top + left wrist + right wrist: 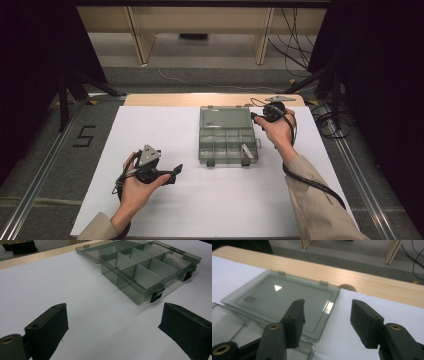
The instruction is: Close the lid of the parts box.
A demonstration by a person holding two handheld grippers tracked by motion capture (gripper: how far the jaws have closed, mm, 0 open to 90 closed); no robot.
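Observation:
A translucent grey compartment box lies open on the white sheet, its lid folded flat toward the far side. Dividers split the tray into several cells, and a small pale strip lies in the right front one. My right gripper is at the lid's right edge. Its jaws are open, one above the lid and the other above the sheet, pressing on nothing. My left gripper rests at the front left, open, pointing at the box with bare sheet between its jaws.
A wooden table edge runs behind the sheet. Two black latches stick out from the box's near side. Black stand legs and cables sit on the floor at both sides, and a "5" is marked at the left.

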